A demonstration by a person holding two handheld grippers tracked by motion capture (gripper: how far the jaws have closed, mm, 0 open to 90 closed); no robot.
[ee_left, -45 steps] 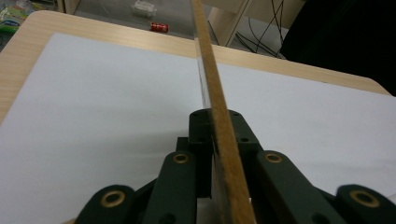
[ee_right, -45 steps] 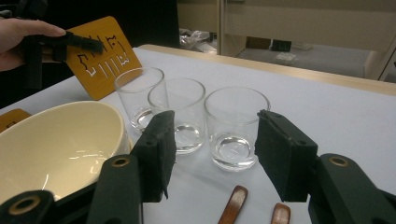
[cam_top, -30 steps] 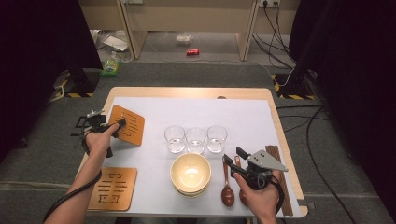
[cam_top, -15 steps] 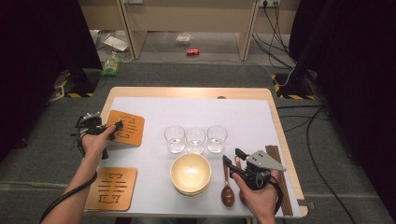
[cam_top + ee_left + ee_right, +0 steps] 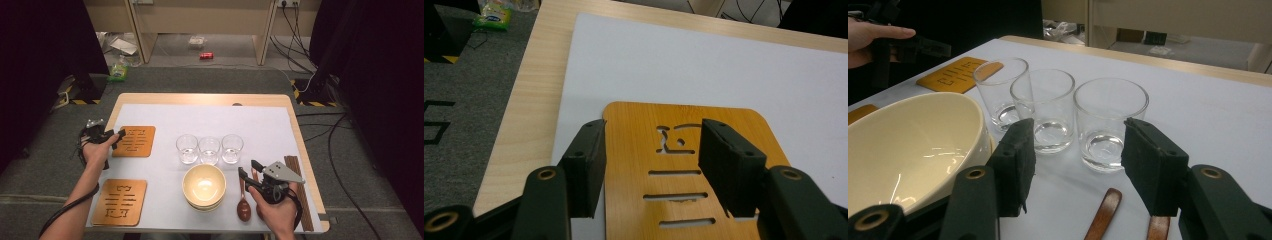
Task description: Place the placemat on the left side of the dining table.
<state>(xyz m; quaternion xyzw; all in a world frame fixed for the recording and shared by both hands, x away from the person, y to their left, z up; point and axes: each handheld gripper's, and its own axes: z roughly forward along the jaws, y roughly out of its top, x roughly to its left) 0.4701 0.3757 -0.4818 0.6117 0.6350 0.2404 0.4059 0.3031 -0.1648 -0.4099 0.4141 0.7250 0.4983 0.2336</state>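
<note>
The work in hand looks like laying out a place setting, and it seems to be at an early stage. In the high view, the left claw (image 5: 114, 140) sits at the left edge of the far wooden mat (image 5: 134, 141), which lies flat on the white sheet (image 5: 260, 125) in the middle left of the frame. In the left gripper view this claw (image 5: 651, 165) has its jaws wide apart; they have just been opening. The left jaw hangs at the mat's edge and the right jaw stands over the mat (image 5: 689, 170), so the pads do not press on it. I judge that this mat is now put down and released.

A second wooden mat (image 5: 120, 202) lies in the lower left of the high view, near the front edge of the surface (image 5: 200, 99). It may also be in its place already, but I cannot be sure.

The rest appears not yet arranged. Three glasses (image 5: 209, 150) stand in a row in the middle, just beside each other. The cream bowls (image 5: 204, 186), stacked, are below them. A wooden spoon (image 5: 243, 207) and dark chopsticks (image 5: 296, 195) lie at the lower right. The right claw (image 5: 249, 169) hovers there above the spoon handle. In the right gripper view this claw (image 5: 1075, 165) is wide open and holds nothing, with the glasses beyond it.

So bowls, glasses and cutlery are probably left to be moved to the mats.
</note>
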